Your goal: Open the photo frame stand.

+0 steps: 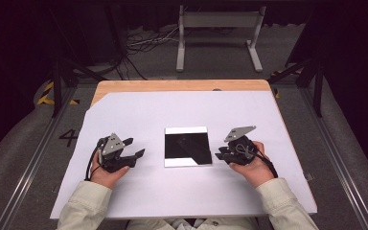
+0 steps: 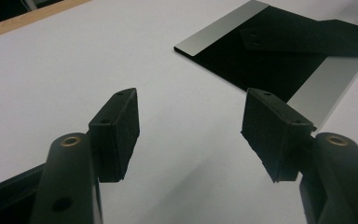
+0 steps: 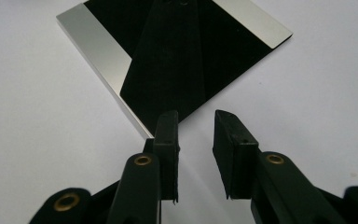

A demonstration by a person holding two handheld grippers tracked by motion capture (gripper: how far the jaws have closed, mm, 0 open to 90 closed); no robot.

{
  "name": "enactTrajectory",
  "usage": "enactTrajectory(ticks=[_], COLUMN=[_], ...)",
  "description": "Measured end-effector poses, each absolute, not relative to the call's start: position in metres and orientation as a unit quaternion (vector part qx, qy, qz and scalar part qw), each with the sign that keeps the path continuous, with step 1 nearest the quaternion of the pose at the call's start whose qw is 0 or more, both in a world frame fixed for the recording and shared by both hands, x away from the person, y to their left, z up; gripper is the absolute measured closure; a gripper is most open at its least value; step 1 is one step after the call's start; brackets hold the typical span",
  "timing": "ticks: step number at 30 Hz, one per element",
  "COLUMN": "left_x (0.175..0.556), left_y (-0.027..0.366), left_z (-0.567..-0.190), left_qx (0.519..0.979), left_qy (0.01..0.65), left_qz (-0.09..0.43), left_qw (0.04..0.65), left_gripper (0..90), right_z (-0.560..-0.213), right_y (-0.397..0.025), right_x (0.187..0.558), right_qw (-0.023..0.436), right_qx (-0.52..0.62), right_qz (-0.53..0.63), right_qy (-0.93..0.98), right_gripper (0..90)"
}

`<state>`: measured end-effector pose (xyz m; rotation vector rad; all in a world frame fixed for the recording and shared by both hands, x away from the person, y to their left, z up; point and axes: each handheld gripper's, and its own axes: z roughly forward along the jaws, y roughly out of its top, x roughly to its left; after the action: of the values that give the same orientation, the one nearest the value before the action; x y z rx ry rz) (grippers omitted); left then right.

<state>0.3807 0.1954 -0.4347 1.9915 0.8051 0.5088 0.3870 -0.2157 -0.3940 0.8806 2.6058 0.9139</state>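
Observation:
A square, mirror-like black plate [image 1: 187,146] with pale strips along its far and near edges lies flat in the middle of the white sheet. My left gripper [image 1: 134,146] rests to the left of it, a short way off, jaws wide open and empty. In the left gripper view the plate [image 2: 270,56] lies ahead to the right of the open left gripper [image 2: 193,133]. My right gripper [image 1: 219,153] sits just off the plate's right edge. In the right gripper view the right gripper [image 3: 196,140] is open by a narrow gap, with the plate's near corner [image 3: 177,60] just ahead.
The white sheet [image 1: 172,196] covers most of a wooden table [image 1: 172,85]. A hand and pale sleeve hold each gripper from the near edge. Beyond the table, a grey metal stand [image 1: 218,28] and cables [image 1: 148,43] are on the floor.

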Motion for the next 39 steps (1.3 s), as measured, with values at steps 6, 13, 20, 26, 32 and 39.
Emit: enactTrajectory(ticks=[6,13,20,26,32,39], left_x=[0.381,0.381,0.381,0.379,0.375,0.370], left_y=[0.196,0.195,0.196,0.197,0.201,0.208], left_z=[-0.435,-0.435,-0.436,-0.436,-0.437,-0.438], left_qx=[0.805,0.806,0.806,0.807,0.804,0.800], left_qy=[0.327,0.326,0.327,0.329,0.334,0.343], left_qz=[0.205,0.206,0.205,0.204,0.205,0.208], left_qw=[0.450,0.449,0.449,0.447,0.447,0.447], left_gripper=[37.1,37.1,37.0,37.0,36.8,36.3], right_z=[-0.399,-0.403,-0.409,-0.413,-0.416,-0.416], right_y=[-0.211,-0.208,-0.201,-0.196,-0.190,-0.185], right_x=[0.388,0.388,0.389,0.390,0.393,0.396], right_qw=[0.108,0.094,0.073,0.061,0.060,0.060], right_qx=[0.296,0.288,0.279,0.274,0.266,0.262], right_qz=[0.291,0.274,0.250,0.228,0.212,0.194], right_qy=[0.904,0.913,0.924,0.932,0.939,0.943], right_gripper=[73.5,75.2,78.3,80.4,82.3,86.3])
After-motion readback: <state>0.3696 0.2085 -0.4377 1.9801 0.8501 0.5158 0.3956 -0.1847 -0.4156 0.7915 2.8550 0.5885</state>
